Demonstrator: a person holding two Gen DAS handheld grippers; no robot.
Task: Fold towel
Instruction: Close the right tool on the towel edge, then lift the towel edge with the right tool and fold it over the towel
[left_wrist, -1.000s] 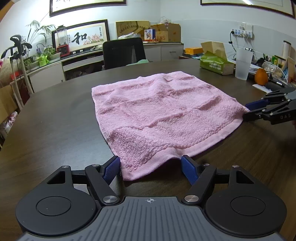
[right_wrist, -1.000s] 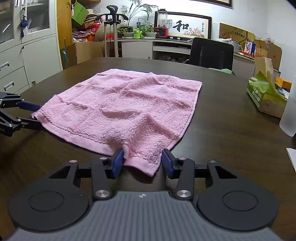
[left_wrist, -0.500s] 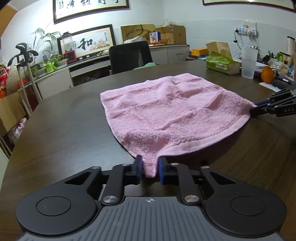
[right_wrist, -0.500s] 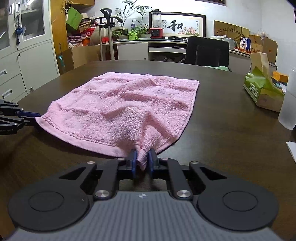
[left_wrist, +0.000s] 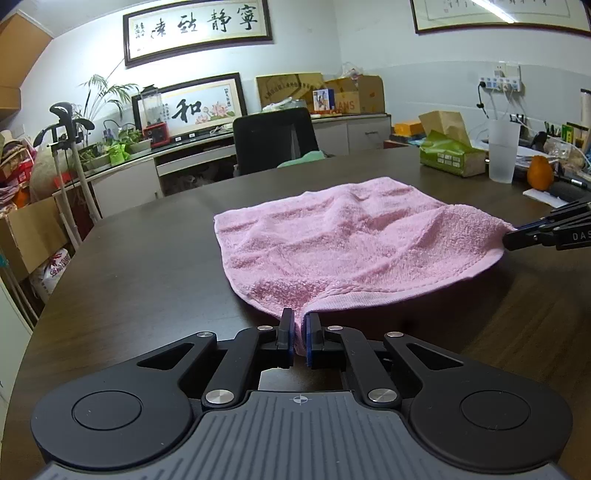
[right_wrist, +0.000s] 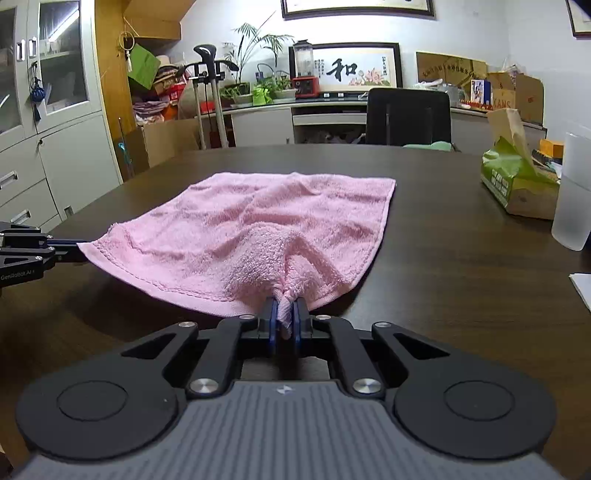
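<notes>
You have both near corners of the towel pinched, and the fold itself is not made yet.

Close to you, your left gripper (left_wrist: 300, 334) is pressed tight on the near left corner of the pink towel (left_wrist: 354, 243), and your right gripper (right_wrist: 284, 319) is squeezing a bunched-up bit of the near right corner (it looks like a little twist of cloth). A second ago both sets of jaws stood wide around those corners; they have just been closing, and now the cloth sits between the pads. The near edge now lifts a little off the dark table (left_wrist: 140, 280). Farther out, the rest of the towel lies flat and spread open, with its far edge near the black chair (left_wrist: 275, 138). You have yet to carry the near edge over to the far edge.
</notes>
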